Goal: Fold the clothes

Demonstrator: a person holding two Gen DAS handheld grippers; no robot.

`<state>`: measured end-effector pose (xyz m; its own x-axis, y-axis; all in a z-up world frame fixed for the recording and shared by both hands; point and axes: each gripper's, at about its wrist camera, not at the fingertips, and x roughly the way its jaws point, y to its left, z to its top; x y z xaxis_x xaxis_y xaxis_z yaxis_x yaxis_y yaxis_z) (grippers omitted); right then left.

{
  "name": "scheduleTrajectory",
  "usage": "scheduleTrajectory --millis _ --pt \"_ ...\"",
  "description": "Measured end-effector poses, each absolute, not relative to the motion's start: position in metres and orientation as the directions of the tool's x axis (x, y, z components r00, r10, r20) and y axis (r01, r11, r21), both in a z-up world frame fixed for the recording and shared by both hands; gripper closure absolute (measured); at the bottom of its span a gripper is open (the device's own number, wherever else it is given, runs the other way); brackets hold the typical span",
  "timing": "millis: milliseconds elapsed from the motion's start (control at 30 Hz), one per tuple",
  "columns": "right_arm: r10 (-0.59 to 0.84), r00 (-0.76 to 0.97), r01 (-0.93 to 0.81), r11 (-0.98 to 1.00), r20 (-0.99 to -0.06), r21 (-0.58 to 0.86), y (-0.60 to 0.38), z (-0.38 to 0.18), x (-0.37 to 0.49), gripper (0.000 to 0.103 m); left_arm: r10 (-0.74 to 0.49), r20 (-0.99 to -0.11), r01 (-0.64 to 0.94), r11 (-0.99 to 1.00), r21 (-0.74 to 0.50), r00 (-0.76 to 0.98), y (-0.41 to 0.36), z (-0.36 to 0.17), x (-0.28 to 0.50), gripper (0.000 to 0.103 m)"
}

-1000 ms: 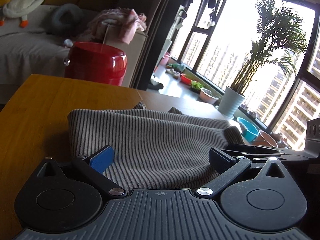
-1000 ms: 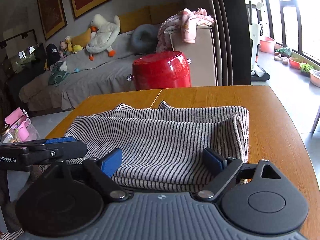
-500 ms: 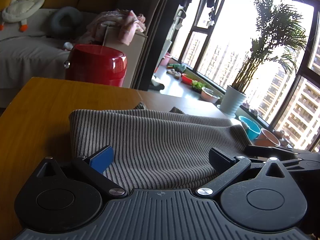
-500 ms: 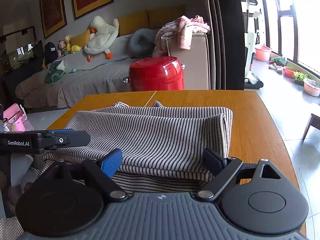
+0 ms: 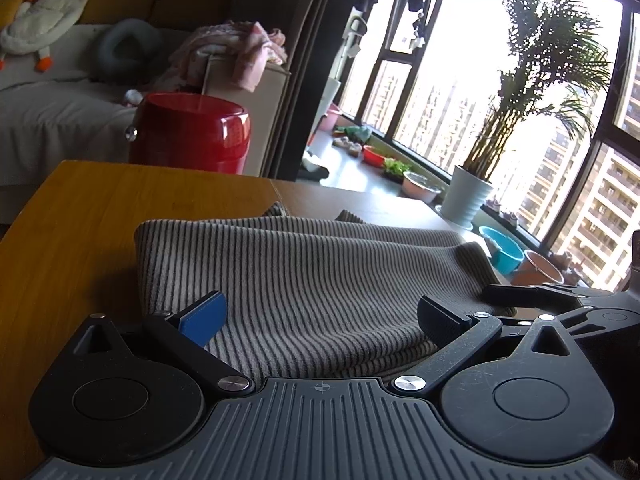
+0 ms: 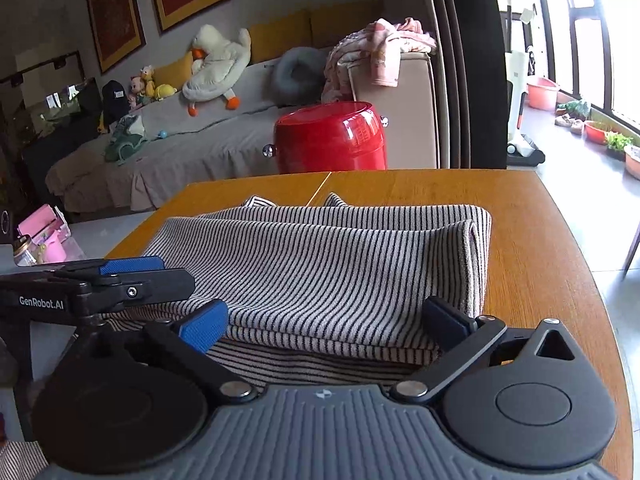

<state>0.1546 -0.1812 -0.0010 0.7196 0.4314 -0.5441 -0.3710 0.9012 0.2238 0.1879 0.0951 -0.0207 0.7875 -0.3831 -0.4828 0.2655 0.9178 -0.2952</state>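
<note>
Red drum stool stands beyond the wooden table's far edge, with a grey sofa behind. Folded striped garment lies near; left gripper and right gripper both hang spread, empty.

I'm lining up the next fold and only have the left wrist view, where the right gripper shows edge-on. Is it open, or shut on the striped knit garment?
Observer: Open. The right gripper has its jaws wide apart at the near edge of the grey-and-black striped knit garment, clamping nothing.
Operator: How does the garment's right-hand edge look?
Observer: It is a rounded fold, doubled over, lying on the wooden table with bare wood beyond it.
Operator: Are the layers flush at the near edge?
Observer: No, a lower layer sticks out from under the top ones.
</note>
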Motion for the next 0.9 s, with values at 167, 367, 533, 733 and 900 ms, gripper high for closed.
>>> scheduleTrajectory --millis 167,367,533,733,900 --pt "0.447 0.684 -0.411 0.889 -0.577 0.202 -0.172 -0.001 0.158 0.0 -0.366 -0.496 0.261 0.927 -0.27 0.787 0.091 -0.02 0.188 0.0" --pt "0.429 0.697 -0.406 0.897 -0.575 0.177 -0.167 -0.002 0.154 0.0 -0.385 -0.485 0.263 0.916 -0.301 0.785 0.096 -0.021 0.187 0.0" --pt "0.378 0.754 -0.351 0.923 -0.537 0.156 -0.17 0.002 0.145 0.004 -0.384 -0.501 0.279 0.921 -0.273 0.776 0.093 -0.021 0.187 0.0" --pt "0.31 0.824 -0.277 0.951 -0.475 0.138 -0.174 0.021 0.138 0.051 -0.366 -0.523 0.289 0.931 -0.225 0.77 0.087 -0.02 0.185 0.0" --pt "0.283 0.801 -0.242 0.959 -0.528 0.147 -0.181 0.017 0.158 0.053 -0.369 -0.52 0.287 0.929 -0.233 0.77 0.088 -0.02 0.185 0.0"
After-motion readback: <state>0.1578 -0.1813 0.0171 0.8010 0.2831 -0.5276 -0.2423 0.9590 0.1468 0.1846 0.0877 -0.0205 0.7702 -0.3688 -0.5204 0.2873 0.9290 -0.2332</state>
